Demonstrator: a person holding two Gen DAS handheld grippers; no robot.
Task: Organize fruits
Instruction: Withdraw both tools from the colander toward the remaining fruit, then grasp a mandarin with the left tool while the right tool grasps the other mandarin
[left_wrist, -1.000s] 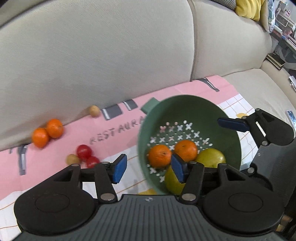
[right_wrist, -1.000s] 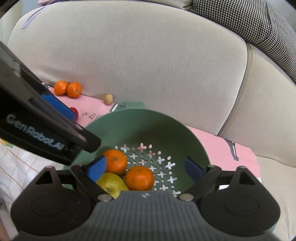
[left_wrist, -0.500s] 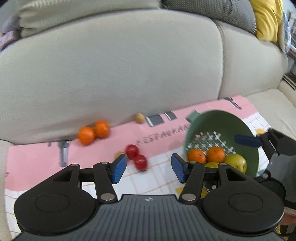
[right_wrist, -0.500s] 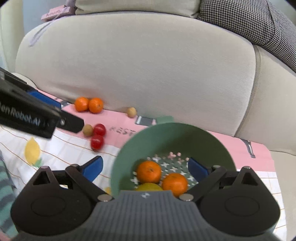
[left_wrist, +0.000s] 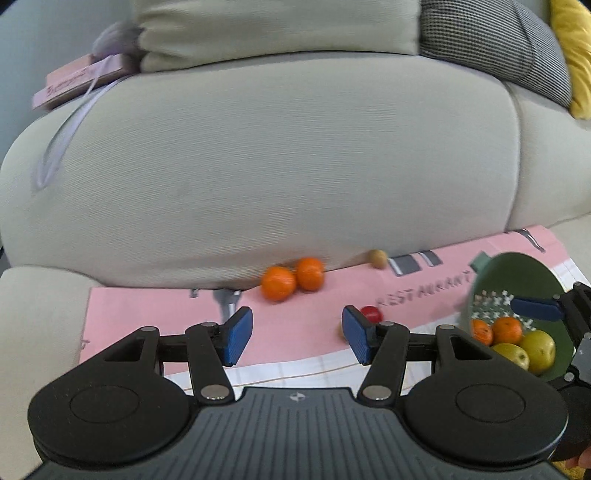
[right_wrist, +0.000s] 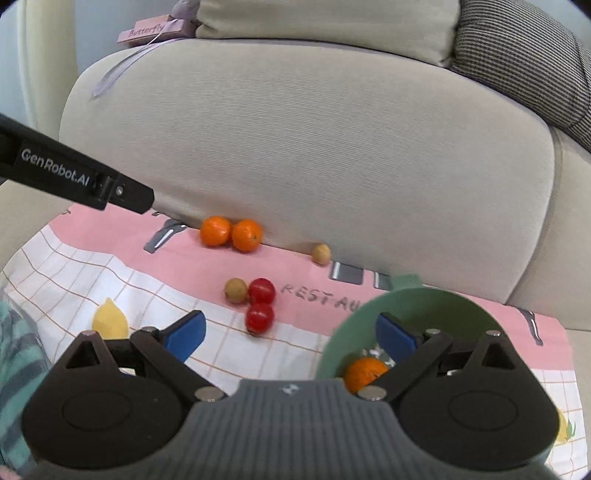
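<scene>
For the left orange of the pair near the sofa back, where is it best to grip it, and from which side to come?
Probably grip the left orange across its middle, coming from above and the front. The right orange touches it on one side and the sofa back stands close behind, so place the fingers front and back.

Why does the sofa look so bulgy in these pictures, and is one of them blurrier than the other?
Left wrist view: the wide lens bows the sofa back into a dome, and the oranges look smeared, as from motion. Right wrist view: same bulge, but sharper; the red fruits are crisp. Light is soft in both, with no glare.
</scene>
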